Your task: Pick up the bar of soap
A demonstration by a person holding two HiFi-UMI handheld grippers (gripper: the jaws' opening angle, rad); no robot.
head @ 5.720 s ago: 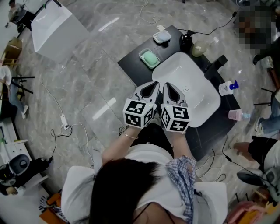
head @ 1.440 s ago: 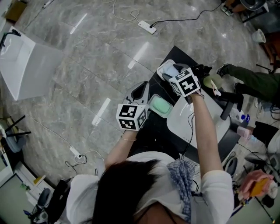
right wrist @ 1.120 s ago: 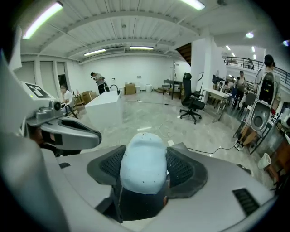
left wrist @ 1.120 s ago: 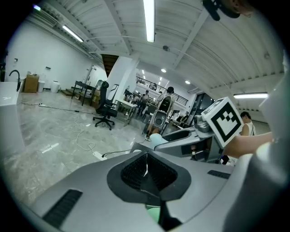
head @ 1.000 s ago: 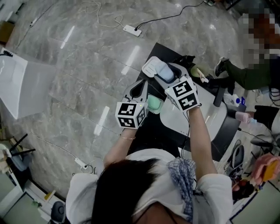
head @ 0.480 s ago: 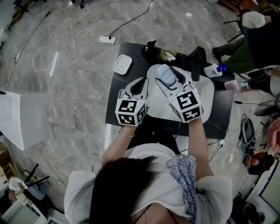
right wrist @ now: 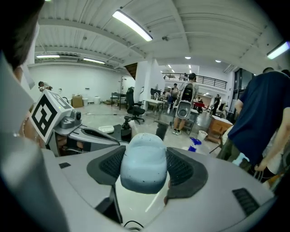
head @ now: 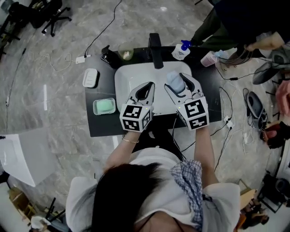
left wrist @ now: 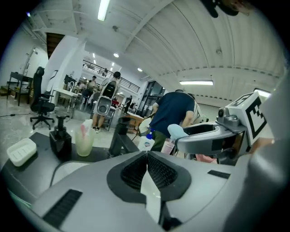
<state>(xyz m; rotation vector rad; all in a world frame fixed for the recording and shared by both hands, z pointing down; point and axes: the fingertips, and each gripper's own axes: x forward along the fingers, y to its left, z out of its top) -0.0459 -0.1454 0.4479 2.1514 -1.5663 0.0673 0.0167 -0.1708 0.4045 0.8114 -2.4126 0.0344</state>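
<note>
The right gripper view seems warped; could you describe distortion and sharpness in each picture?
Right gripper view: strong fisheye, dark corners, bar of soap sharp between the jaws. Left gripper view: same fisheye, ceiling lights glare mildly. Head view: wide-angle bend, floor reflections, fairly sharp.

Lab hall: strip light (right wrist: 132, 25), office chair (left wrist: 41, 102), power strip (head: 81, 59).

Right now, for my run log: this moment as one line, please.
right claw: shut on soap bar | left claw: shut, empty | both over sink
</note>
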